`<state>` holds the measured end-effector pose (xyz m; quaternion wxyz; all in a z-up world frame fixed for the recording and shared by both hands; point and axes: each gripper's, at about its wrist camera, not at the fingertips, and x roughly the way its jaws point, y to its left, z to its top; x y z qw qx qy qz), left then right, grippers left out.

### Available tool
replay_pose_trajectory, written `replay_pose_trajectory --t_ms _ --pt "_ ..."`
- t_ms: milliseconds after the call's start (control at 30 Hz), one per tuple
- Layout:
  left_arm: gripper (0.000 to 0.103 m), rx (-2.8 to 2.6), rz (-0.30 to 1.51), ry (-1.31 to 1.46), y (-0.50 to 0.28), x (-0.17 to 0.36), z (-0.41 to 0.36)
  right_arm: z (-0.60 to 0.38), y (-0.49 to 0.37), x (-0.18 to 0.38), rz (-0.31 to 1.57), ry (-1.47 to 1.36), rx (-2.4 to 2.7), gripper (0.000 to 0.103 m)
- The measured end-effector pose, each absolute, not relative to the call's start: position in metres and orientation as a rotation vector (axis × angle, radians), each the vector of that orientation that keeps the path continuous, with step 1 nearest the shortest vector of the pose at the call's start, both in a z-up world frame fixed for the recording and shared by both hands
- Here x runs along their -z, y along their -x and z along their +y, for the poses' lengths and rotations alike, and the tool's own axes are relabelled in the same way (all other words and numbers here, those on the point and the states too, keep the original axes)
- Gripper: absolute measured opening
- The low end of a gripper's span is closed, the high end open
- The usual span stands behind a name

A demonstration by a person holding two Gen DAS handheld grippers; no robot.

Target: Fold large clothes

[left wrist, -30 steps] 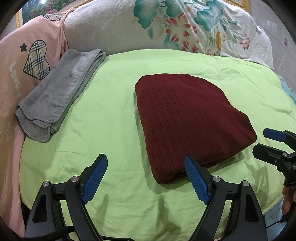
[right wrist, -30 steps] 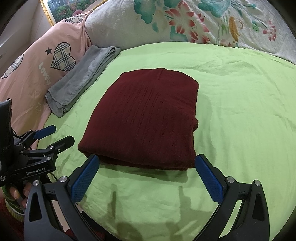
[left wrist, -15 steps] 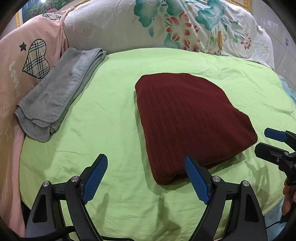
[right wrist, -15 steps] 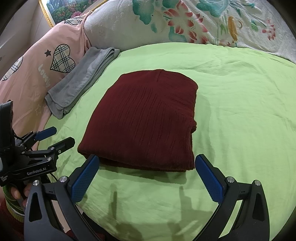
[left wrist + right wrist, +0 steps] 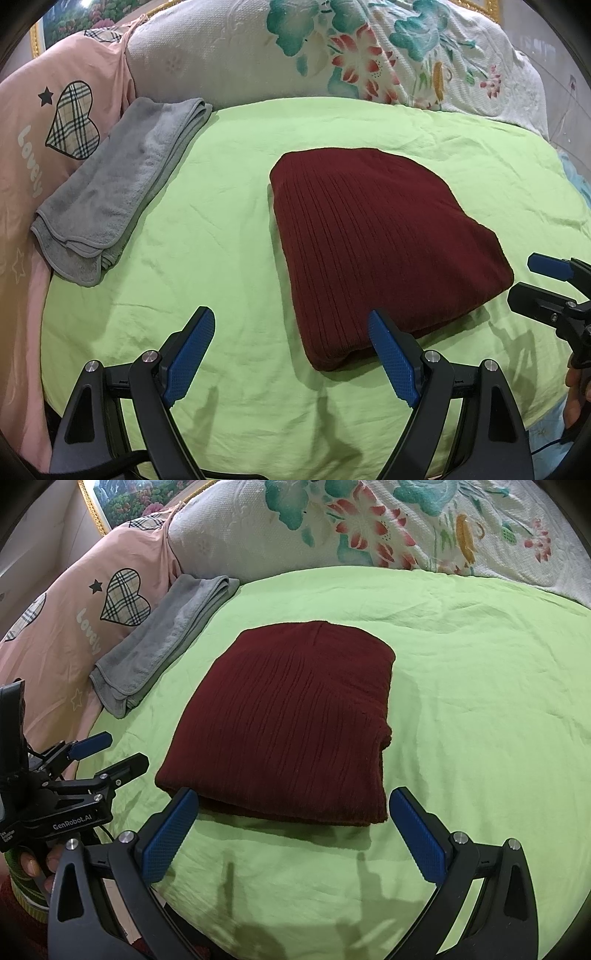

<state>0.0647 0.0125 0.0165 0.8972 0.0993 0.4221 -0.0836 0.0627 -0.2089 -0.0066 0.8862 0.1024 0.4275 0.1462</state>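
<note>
Green bedsheet (image 5: pixel 229 229), folded maroon sweater (image 5: pixel 376 236); left tool (image 5: pixel 291 354), right tool (image 5: pixel 291 834) wide open, empty.

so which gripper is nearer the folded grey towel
Left. The left gripper hovers open over the green sheet between the grey towel and the maroon sweater. The right gripper sits open at the sweater's near edge, with the sweater between it and the towel.

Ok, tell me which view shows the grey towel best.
The left wrist view: the grey towel lies large and whole, its layered near end plain. The right wrist view shows it whole too, but smaller and off to the side.
</note>
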Motion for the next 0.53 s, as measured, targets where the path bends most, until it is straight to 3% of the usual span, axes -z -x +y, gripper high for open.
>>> replay_pose_trajectory --t_ms 533 --pt "0.085 0.172 0.875 -0.203 -0.0671 -0.0188 0.0107 -0.2109 -0.0688 0.0015 0.887 -0.218 -0.306 0.103"
